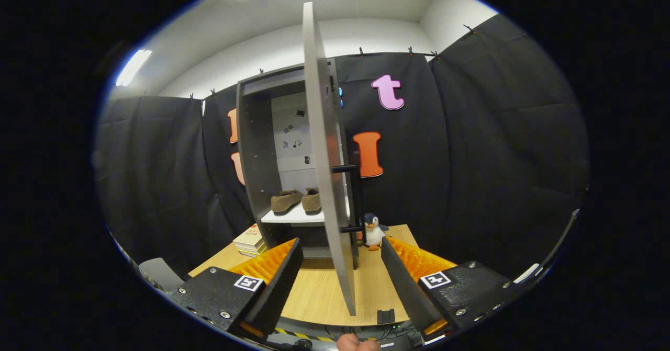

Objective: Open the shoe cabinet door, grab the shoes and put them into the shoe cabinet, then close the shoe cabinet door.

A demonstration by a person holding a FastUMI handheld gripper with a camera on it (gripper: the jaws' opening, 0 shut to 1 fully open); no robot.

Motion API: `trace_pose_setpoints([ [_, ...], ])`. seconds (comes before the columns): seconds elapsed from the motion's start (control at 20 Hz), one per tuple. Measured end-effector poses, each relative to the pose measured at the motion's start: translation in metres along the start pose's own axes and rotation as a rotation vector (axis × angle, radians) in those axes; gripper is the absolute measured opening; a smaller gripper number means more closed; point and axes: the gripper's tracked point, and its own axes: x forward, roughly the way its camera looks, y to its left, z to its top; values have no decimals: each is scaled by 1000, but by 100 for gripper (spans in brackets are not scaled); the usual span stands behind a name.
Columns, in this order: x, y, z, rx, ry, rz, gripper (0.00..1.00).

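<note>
A grey shoe cabinet is seen standing upright at the far side of the wooden desk, against the booth wall. Its door is swung wide open and is met edge-on, reaching out toward the camera, with its lower corner lying between the two fingers of the tongs. A pair of brown shoes is already set side by side on the white shelf inside, so only the closing of the door is judged to remain.

The tongs are held spread apart, with nothing clamped; whether either finger touches the door edge cannot be told. They are pointed level along the desk toward the cabinet, straddling the door's free edge, and part of a hand is glimpsed just below them.

Smaller things are placed near the cabinet: a stack of books at its left foot and a toy penguin at its right, just beside the door handle.

The door could be pushed off line if it is caught by only one finger, and the light cabinet might be shifted on the desk. If the door is swung hard, the shoes could be jolted.
</note>
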Motion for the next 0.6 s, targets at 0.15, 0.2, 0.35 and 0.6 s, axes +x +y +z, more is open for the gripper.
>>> trace_pose_setpoints([
  [0.15,14,-27,3,26,1,-10,94],
  [0.2,20,-32,4,33,2,-8,94],
  [0.35,35,-39,7,48,2,3,95],
  [0.6,66,-25,20,48,-16,42,95],
])
